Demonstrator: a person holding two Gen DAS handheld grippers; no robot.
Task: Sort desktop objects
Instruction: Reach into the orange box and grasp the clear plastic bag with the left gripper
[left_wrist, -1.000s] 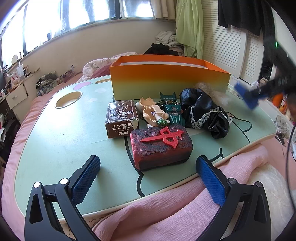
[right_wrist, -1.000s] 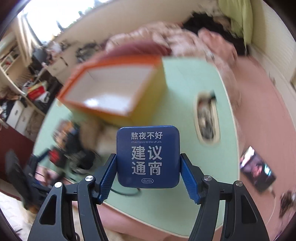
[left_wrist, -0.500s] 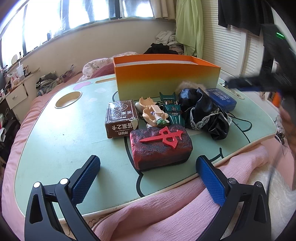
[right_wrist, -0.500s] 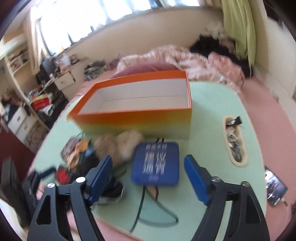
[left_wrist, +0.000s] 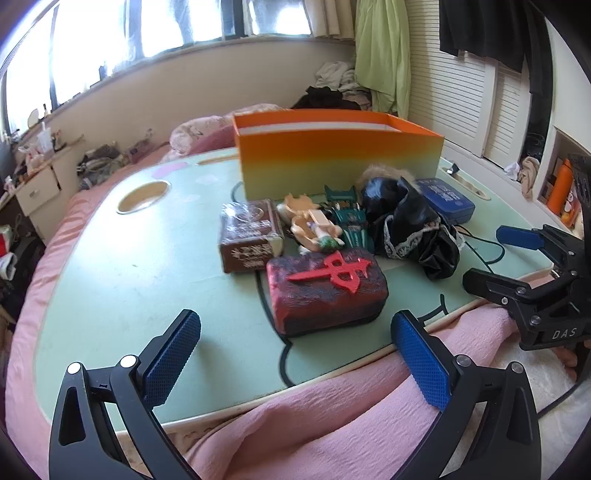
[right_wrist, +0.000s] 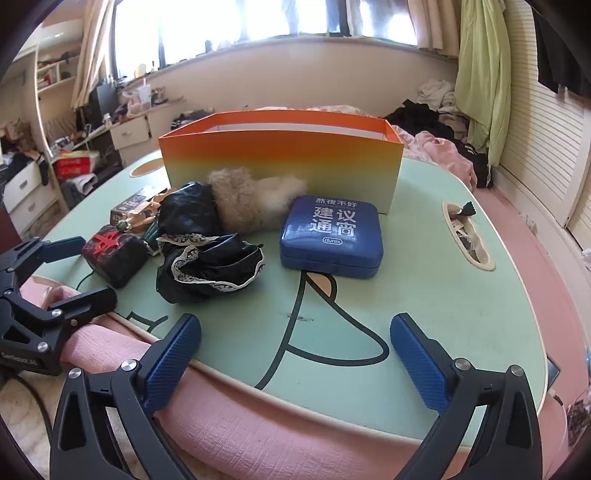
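Observation:
A blue tin lies flat on the green table in front of the orange box; it also shows in the left wrist view. My right gripper is open and empty, back near the table's front edge. My left gripper is open and empty, just short of a red-and-black block. Behind the block lie a brown box, a figurine, a green toy car, black lace cloth and a fur piece.
The orange box stands open at the back of the table. A round cup recess is at the far left, an oval tray recess at the right. Pink bedding lies under the table's near edge. A black cable runs by the cloth.
My right gripper carried the blue tin down, let it go on the table before the orange box, then drew back open. The left gripper has barely moved.

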